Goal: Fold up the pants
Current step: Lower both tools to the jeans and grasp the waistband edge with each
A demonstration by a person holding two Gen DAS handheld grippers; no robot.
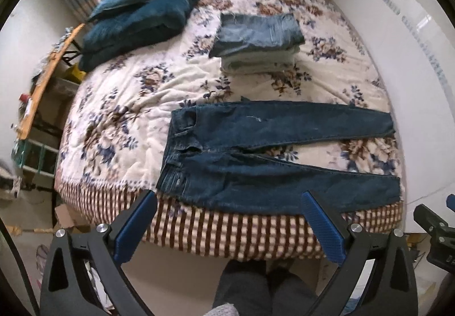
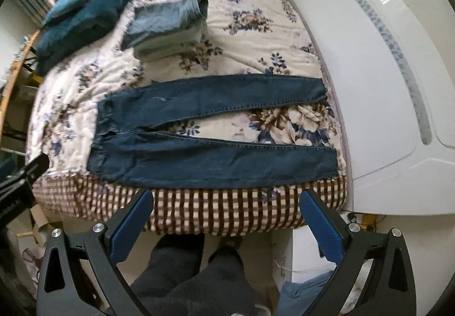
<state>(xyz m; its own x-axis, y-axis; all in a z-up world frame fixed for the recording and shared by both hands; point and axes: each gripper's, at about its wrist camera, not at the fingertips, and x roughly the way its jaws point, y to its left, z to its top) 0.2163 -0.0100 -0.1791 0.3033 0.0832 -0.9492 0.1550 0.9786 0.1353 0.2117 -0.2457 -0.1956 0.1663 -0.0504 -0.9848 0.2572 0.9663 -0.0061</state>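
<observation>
Dark blue jeans [image 1: 256,156] lie flat along the near edge of the bed, waistband to the left, both legs spread apart toward the right. They also show in the right wrist view [image 2: 216,133]. My left gripper [image 1: 229,197] is open and empty, held just in front of the bed edge below the jeans. My right gripper [image 2: 226,196] is open and empty, also in front of the bed edge, below the near leg. Its body shows at the right edge of the left wrist view [image 1: 438,233].
The bed has a floral quilt [image 1: 136,105] with a checked side [image 2: 227,210]. A stack of folded pants [image 1: 258,39] lies mid-bed. A teal pillow and blanket [image 1: 142,11] sit at the far left. A white panel [image 2: 369,88] bounds the bed's right. My legs stand below.
</observation>
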